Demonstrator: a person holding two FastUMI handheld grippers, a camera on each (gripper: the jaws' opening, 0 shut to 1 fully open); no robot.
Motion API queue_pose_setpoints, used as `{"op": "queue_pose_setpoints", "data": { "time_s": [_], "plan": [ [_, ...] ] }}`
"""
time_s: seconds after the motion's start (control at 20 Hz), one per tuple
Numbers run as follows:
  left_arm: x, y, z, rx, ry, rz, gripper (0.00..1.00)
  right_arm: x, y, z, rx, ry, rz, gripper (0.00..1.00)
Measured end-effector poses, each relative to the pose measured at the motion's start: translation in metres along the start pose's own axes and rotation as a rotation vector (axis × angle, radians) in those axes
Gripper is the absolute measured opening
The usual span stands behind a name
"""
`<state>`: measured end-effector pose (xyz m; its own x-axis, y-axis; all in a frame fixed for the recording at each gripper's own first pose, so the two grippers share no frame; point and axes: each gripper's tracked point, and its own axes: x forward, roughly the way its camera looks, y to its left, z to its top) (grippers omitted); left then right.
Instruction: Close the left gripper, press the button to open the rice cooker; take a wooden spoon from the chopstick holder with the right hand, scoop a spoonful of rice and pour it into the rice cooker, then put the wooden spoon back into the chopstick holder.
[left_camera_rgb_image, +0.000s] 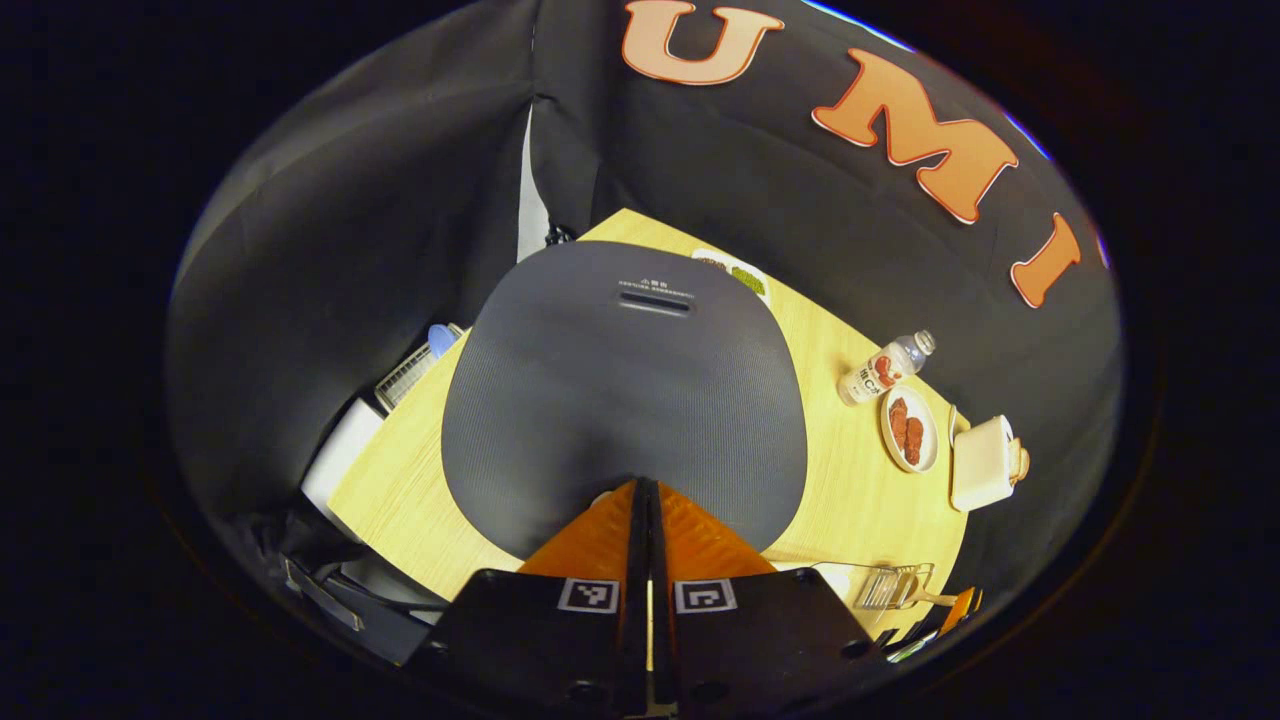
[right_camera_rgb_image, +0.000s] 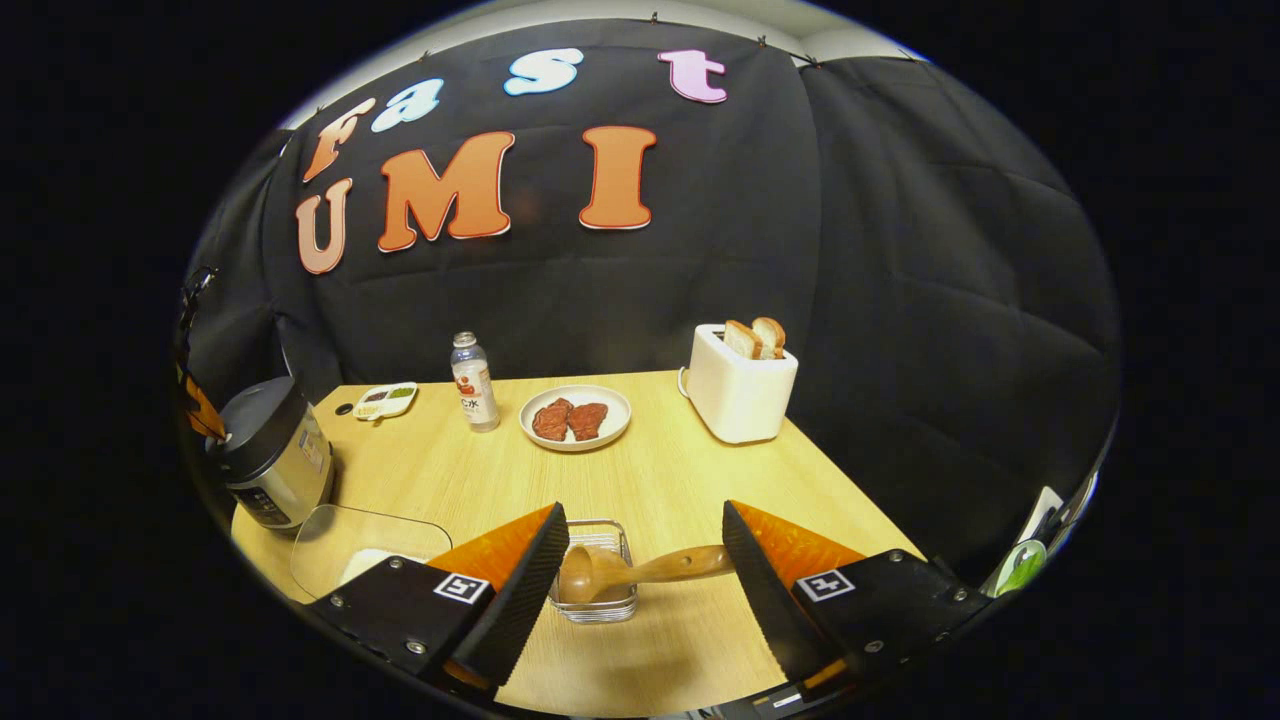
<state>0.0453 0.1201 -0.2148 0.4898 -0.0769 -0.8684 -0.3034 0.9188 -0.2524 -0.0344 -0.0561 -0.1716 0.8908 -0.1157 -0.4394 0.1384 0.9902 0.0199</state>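
In the left gripper view, my left gripper (left_camera_rgb_image: 645, 490) is shut, its fingertips resting at the near edge of the rice cooker (left_camera_rgb_image: 620, 390), whose grey lid is down; the button is hidden under them. In the right gripper view the rice cooker (right_camera_rgb_image: 270, 450) stands at the table's left with the left gripper (right_camera_rgb_image: 203, 412) on top. My right gripper (right_camera_rgb_image: 645, 525) is open just above the wire chopstick holder (right_camera_rgb_image: 597, 600). The wooden spoon (right_camera_rgb_image: 640, 570) lies across the holder, its handle reaching the right-hand finger. A glass container (right_camera_rgb_image: 365, 545) with rice sits to the left.
A bottle (right_camera_rgb_image: 474, 382), a plate of meat (right_camera_rgb_image: 575, 418), a toaster with bread (right_camera_rgb_image: 740, 385) and a small divided dish (right_camera_rgb_image: 385, 400) line the far side of the wooden table (right_camera_rgb_image: 680, 470). The left gripper view holds a white roll (left_camera_rgb_image: 340, 455) off the table's edge.
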Motion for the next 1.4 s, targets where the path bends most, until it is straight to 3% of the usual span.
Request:
{"op": "queue_pose_setpoints", "data": {
  "time_s": [0.15,0.25,0.5,0.65,0.75,0.8,0.85,0.9,1.0,1.25,1.3,1.35,1.4],
  "plan": [
    [-0.020,-0.004,0.020,0.021,-0.152,-0.011,0.06,0.003,-0.005,-0.004,-0.023,0.002,-0.001,0.96],
    [-0.042,-0.007,0.050,0.093,-0.293,-0.005,0.06,0.003,-0.007,-0.008,-0.052,0.015,-0.007,0.95],
    [-0.126,-0.014,0.135,0.226,-0.703,0.151,0.06,-0.012,-0.022,0.014,-0.082,-0.061,-0.017,0.94],
    [-0.149,-0.023,0.127,0.232,-0.758,0.149,0.06,-0.013,-0.045,0.023,-0.054,-0.095,-0.046,0.94],
    [-0.151,-0.029,0.115,0.246,-0.769,0.131,0.06,-0.006,-0.059,0.009,-0.028,-0.052,-0.073,0.94],
    [-0.151,-0.030,0.107,0.256,-0.773,0.132,0.14,-0.004,-0.061,0.001,-0.002,-0.025,-0.075,0.94],
    [-0.149,-0.034,0.100,0.265,-0.770,0.123,0.15,-0.003,-0.059,-0.006,0.031,-0.005,-0.062,0.94],
    [-0.147,-0.038,0.092,0.273,-0.759,0.118,0.29,-0.001,-0.055,-0.012,0.060,0.012,-0.049,0.94],
    [-0.147,-0.042,0.080,0.280,-0.746,0.121,0.46,0.007,-0.048,-0.028,0.107,0.054,-0.027,0.94],
    [-0.154,-0.042,0.052,0.264,-0.719,0.128,0.74,0.026,-0.020,-0.053,0.250,0.156,0.080,0.90],
    [-0.155,-0.039,0.046,0.261,-0.716,0.141,0.75,0.030,-0.016,-0.053,0.275,0.163,0.100,0.82],
    [-0.157,-0.033,0.040,0.256,-0.712,0.159,0.84,0.033,-0.012,-0.053,0.296,0.172,0.121,0.77],
    [-0.161,-0.028,0.034,0.246,-0.708,0.175,0.84,0.036,-0.008,-0.054,0.310,0.180,0.137,0.63]
  ]
}}
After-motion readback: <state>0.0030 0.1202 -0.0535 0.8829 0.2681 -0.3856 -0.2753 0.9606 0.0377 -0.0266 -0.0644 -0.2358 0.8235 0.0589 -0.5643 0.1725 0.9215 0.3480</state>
